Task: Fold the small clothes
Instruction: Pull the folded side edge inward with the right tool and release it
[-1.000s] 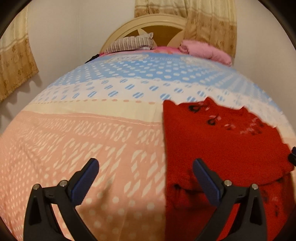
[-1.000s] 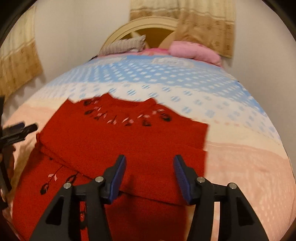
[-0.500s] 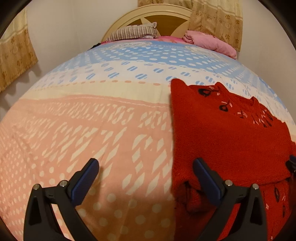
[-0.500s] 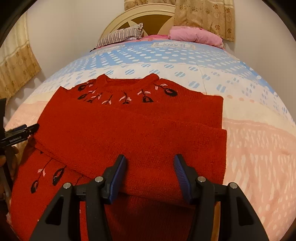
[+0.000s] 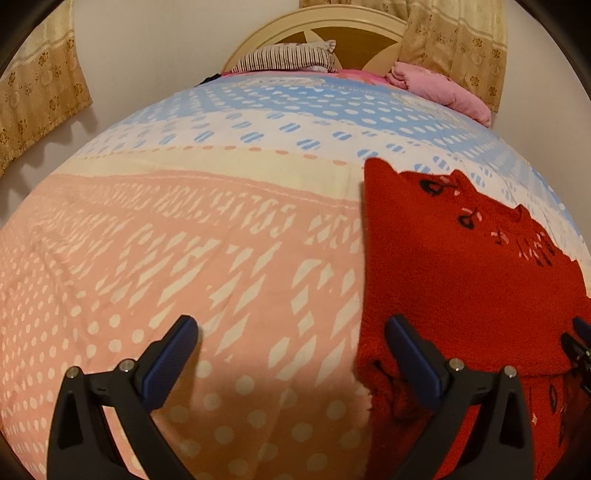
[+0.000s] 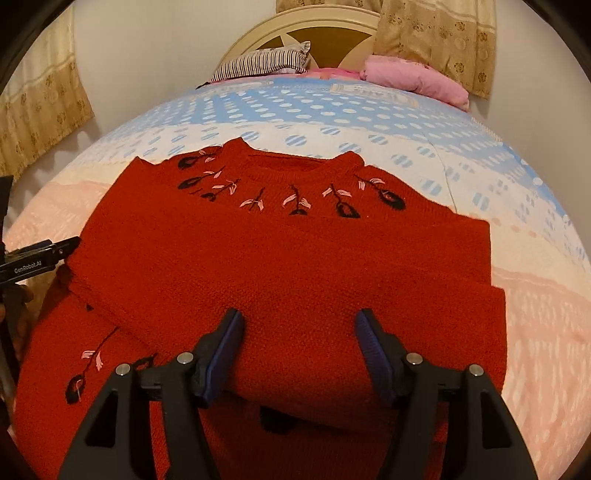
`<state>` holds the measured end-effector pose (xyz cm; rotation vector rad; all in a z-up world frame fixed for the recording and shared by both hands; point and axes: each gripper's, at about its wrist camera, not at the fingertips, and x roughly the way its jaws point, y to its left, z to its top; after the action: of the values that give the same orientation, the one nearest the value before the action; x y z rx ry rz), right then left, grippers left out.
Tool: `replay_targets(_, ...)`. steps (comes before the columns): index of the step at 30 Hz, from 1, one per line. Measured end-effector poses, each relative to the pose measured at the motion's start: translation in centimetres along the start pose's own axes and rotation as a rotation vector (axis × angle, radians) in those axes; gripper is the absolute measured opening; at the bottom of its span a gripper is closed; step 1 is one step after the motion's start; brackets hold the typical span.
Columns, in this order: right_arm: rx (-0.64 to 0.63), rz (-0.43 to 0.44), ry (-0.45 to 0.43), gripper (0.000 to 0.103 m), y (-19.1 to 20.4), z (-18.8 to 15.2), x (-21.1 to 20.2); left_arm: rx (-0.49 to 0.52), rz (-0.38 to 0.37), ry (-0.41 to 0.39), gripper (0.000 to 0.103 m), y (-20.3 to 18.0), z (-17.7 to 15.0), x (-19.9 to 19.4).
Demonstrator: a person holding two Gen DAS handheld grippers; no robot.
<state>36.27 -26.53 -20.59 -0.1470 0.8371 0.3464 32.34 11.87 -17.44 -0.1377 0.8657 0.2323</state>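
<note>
Item: red knitted sweater, also at the right of the left wrist view. Lies flat on the bed, neckline toward the headboard. Black and pink embroidered flowers run below the collar. Sleeves are folded across the body, forming a layered band over the lower front; a further flower motif shows on the near left part, below that band.

Item: right tongs. Jaws spread wide, blue-padded fingers low over the near edge of the folded sleeve layer, one to each side of the sweater's middle. Nothing is pinched between them; whether the pads touch the knit cannot be told.

Item: left tongs. Jaws spread wide and holding nothing. The left finger is over bare bedspread; the right finger overlaps the sweater's left edge, where the fabric bunches slightly. In the right wrist view its black body shows at the left edge, just beside the sweater's side.

Item: bedspread. Pink zone with white dashes and dots nearest, a cream band, then white and blue zones with dots farther off. The sweater lies across the pink, cream and white zones.

Item: headboard, cream, arched. Before it, a striped pillow and a pink bundle.

Item: patterned beige curtains, on the wall at left and upper right.
</note>
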Motion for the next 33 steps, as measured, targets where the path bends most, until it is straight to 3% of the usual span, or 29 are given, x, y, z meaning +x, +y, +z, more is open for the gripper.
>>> replay_targets(6,0.005,0.007,-0.011,0.069,0.1,-0.2,0.2,0.045,-0.033,-0.048,0.103,-1.3,1.9,-0.9)
replay_targets(8,-0.005,-0.005,-0.016,0.069,0.3,-0.3,0.2,0.075,-0.006,-0.063,0.103,-2.3,2.7,-0.3)
replay_targets(11,0.013,0.017,-0.019,0.07,-0.2,-0.4,0.2,0.121,0.072,-0.014,0.103,-3.0,2.7,2.3)
replay_targets(15,0.057,0.074,-0.023,0.071,-1.2,-0.3,-0.1,-0.018,-0.036,0.052,0.103,-0.3,2.7,3.4)
replay_targets(17,0.117,0.116,-0.037,0.071,-2.3,-0.3,-0.7,-0.02,-0.055,0.064,0.103,0.3,2.4,3.1)
replay_targets(22,0.196,0.104,-0.058,0.071,-4.5,-1.4,-2.8,-0.011,-0.109,0.072,0.103,0.5,1.0,1.7)
replay_targets(25,0.156,0.084,-0.049,0.071,-4.4,-2.2,-3.3,-0.018,-0.134,0.051,0.103,0.6,0.3,0.4)
replay_targets(28,0.144,0.067,-0.056,0.071,-4.4,-2.6,-3.8,-0.006,-0.145,0.009,0.096,0.5,-0.4,-1.4)
replay_targets(33,0.147,0.05,-0.075,0.071,-4.3,-3.2,-4.6,0.062,-0.184,-0.063,0.096,-0.8,-1.8,-5.6)
